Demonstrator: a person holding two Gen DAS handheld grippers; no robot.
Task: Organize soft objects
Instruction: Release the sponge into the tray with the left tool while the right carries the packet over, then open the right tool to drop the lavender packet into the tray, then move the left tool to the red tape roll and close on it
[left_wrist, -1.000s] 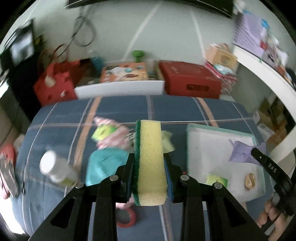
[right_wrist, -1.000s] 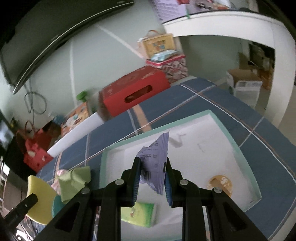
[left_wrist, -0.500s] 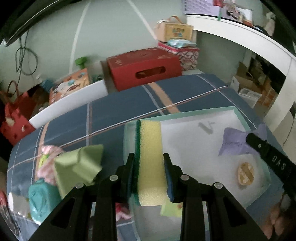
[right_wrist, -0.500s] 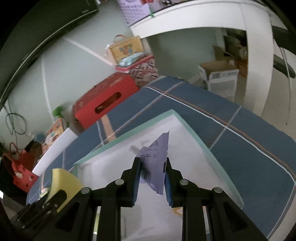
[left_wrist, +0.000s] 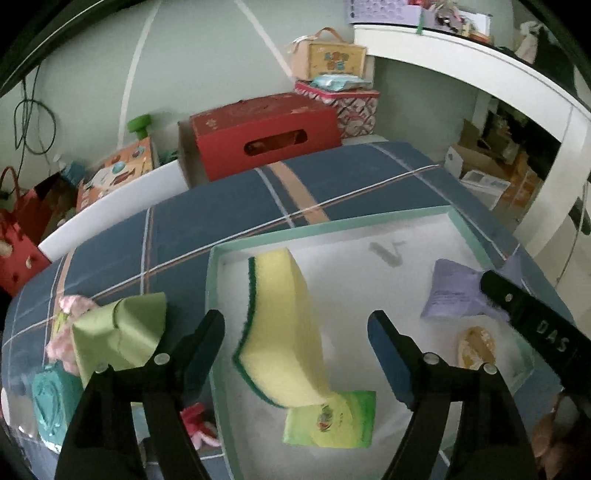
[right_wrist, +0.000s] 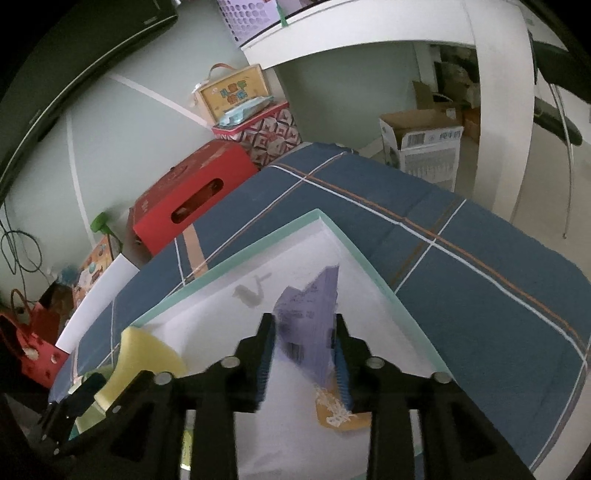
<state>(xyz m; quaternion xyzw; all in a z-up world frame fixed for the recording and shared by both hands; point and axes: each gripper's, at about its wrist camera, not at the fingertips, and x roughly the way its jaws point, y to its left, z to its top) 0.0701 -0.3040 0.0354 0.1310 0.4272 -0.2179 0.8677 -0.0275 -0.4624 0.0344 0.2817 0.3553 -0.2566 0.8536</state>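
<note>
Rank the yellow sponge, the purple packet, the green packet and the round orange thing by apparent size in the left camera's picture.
1. yellow sponge, though it is nearest the camera
2. green packet and purple packet, too alike to rank
3. round orange thing

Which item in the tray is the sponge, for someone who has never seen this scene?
On the blue plaid bed sits a white tray with a mint rim. The sponge lies near its left wall, overlapping a green packet. It alone is a thick yellow block with a dark green edge.
</note>
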